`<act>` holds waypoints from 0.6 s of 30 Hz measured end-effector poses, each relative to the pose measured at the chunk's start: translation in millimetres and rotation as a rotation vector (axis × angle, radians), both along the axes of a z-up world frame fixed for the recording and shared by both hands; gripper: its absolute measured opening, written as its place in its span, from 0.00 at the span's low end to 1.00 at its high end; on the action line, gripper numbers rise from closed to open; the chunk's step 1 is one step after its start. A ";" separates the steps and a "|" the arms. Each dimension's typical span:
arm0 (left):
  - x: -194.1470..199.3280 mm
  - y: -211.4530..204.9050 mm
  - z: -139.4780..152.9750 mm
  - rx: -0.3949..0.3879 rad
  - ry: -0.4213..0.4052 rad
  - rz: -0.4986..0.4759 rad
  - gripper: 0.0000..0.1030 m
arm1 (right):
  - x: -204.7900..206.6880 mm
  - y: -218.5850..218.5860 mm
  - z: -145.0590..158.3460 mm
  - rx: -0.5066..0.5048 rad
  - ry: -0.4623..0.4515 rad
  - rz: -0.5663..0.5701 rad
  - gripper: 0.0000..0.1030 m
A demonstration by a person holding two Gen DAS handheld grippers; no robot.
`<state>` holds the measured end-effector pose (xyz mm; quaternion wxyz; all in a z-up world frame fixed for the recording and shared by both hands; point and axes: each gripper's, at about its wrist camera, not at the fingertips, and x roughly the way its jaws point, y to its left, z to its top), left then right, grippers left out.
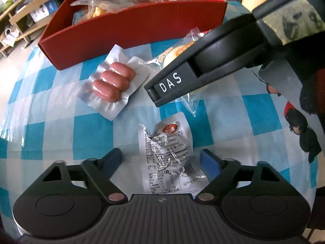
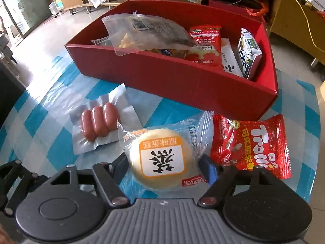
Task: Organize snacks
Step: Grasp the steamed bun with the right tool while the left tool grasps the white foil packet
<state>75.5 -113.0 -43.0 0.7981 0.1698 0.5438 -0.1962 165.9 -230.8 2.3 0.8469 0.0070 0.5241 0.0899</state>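
Right claw (image 2: 164, 162) straddles round cake packet (image 2: 160, 158), wrapper ends pointing sideways; pads not clearly pressing

At the top of your right wrist view, red box (image 2: 182, 81): matt card, smooth walls. Lower left, sausage pack (image 2: 101, 122): glossy, silvery vacuum film; beside it, cake wrapper (image 2: 162, 158): clear shiny plastic; candy bag (image 2: 254, 144): glossy red foil. Beneath them you see the tablecloth (image 2: 40, 134): smooth checked plastic with sheen.

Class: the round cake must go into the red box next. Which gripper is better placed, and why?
Right. The right gripper already straddles the cake; the left gripper sits over a white packet.
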 end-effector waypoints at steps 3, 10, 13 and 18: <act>-0.3 -1.7 3.6 -0.015 0.002 -0.008 0.60 | -3.5 -1.7 2.4 0.004 -0.001 0.011 0.68; 9.3 9.4 12.4 -0.068 0.033 0.049 0.53 | -13.5 -16.9 23.7 0.048 -0.052 -0.009 0.67; 11.9 13.7 13.9 -0.077 0.036 0.059 0.53 | -15.8 -22.9 37.4 0.079 -0.090 -0.032 0.67; 17.7 18.0 18.5 -0.104 0.040 0.081 0.53 | -15.6 -31.0 54.6 0.114 -0.131 -0.054 0.67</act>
